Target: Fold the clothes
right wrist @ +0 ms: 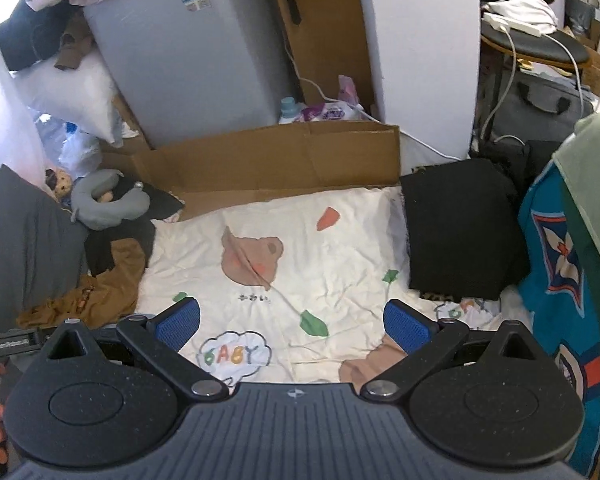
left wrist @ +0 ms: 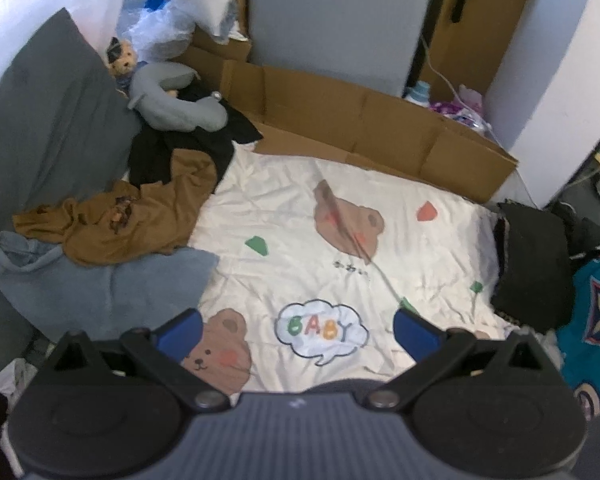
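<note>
Three loose garments are lying in a heap at the left edge of the cream sheet [left wrist: 284,208]: a brown shirt [left wrist: 140,216], a blue garment [left wrist: 100,280] and a black garment [left wrist: 188,144]. A folded black stack [right wrist: 456,236] is sitting at the right edge. Both the left gripper [left wrist: 296,328] and the right gripper [right wrist: 292,324] are hovering over the sheet with jaws wide apart, holding nothing.

Your black top [left wrist: 172,152] lies half buried under the brown shirt [left wrist: 140,220] and neck pillow [left wrist: 176,96]. The small print on the sheet [left wrist: 350,269] is too blurred to read. The teal fabric [right wrist: 556,280] runs past the right edge, partly behind a green cloth [right wrist: 596,168].
</note>
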### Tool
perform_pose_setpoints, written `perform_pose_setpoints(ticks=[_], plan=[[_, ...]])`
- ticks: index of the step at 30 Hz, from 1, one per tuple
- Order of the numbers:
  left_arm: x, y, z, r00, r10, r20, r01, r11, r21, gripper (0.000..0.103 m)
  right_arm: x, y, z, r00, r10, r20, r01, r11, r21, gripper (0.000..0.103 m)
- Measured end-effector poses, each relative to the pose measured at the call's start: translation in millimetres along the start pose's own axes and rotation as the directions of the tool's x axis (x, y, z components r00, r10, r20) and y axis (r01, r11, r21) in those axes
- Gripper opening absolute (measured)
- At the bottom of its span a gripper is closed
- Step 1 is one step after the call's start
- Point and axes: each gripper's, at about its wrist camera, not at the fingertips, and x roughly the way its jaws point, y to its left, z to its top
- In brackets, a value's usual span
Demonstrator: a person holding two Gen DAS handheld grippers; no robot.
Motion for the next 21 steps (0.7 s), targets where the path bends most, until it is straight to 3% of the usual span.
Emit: perform_pose_setpoints(ticks=[5, 9, 13, 21], plan=[[-1.3, -8.1, -7.1, 1.0, -0.01, 0.002, 0.01, 1.0, 0.013, 0.103, 9.5, -3.2, -10.8, 1.0, -0.011, -0.018, 0.011, 1.0, 0.001, 0.101], [-2.6, -21.8, -12.7, 0.999, 0.034, 0.042, -0.038, 0.996, 0.082, 0.103, 18.3, -8.6, -19.8, 0.999, -0.033, -0.027, 0.033, 0.999, 0.003, 0.101], [6.0, -31.7, -9.0, 0.999, 0.044, 0.025, -0.047, 0.991, 0.127, 0.103, 19.7, -12.8, -22.1, 1.0, -0.009, -0.007, 0.009, 1.0, 0.01, 0.101], [15.2, -18.6, -7.1, 1.0, -0.025, -0.015, 0.026, 0.999, 0.035, 0.102, 21.4, -23.0, -24.1, 1.0, 0.019, -0.005, -0.019, 0.999, 0.038, 0.101]])
